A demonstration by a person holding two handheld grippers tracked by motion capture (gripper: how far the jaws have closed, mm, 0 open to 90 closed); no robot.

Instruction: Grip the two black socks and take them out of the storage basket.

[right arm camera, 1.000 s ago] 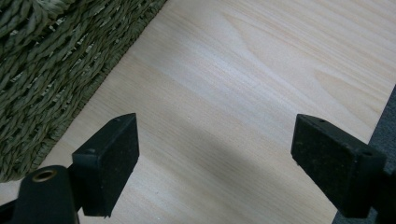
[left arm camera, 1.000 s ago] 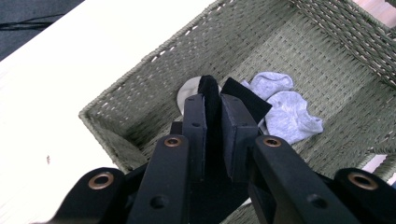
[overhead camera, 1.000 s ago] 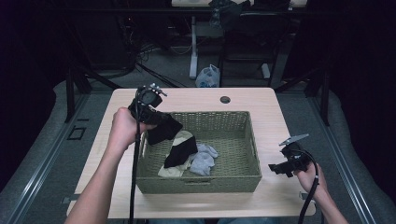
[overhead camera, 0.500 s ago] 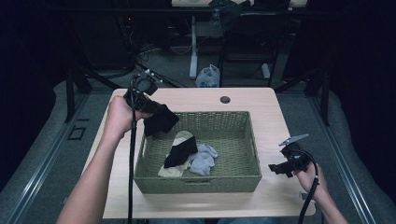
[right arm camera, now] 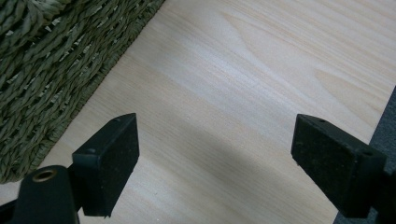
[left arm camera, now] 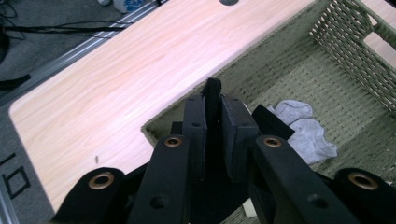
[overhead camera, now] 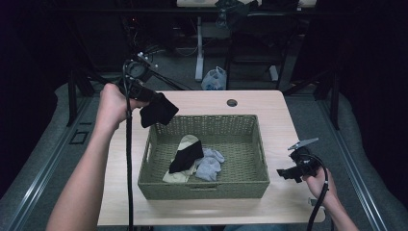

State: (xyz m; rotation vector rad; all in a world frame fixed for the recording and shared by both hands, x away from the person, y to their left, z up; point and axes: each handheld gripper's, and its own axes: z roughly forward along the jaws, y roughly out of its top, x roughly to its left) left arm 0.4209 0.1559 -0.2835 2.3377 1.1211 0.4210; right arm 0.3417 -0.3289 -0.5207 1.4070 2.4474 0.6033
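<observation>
Nearest the person, the woven green basket (overhead camera: 204, 185) sits on the pale wooden table (overhead camera: 284, 202), its near wall close to the table's front edge. Inside it, toward the left half of the floor, lies a small heap of 3 kinds of sock: a black sock (overhead camera: 185, 158) draped across a cream sock (overhead camera: 183, 174), with grey socks (overhead camera: 210, 163) bunched just beside them on the right; the right half of the basket floor is bare weave. To the right of the basket, near the table's right edge, the right gripper (overhead camera: 288, 173) is held low in the person's right hand (overhead camera: 320, 182), pointing toward the basket's right wall; in the right gripper view its 2 jaws stand wide apart over bare wood, gripping nothing, with the basket's outer wall (right arm camera: 56, 70) at the upper left. Farther off, the left forearm reaches up along the left side of the table, and the left hand (overhead camera: 113, 103) holds the left gripper (overhead camera: 149, 98) raised above the basket's far left corner. Its jaws are clamped on a second black sock (overhead camera: 159, 110) (the left gripper view shows a dark fold (left arm camera: 213, 95) pinched between the pads and poking up past them), and the rest of the sock hangs below the jaws, over the corner rim and clear of the heap.
</observation>
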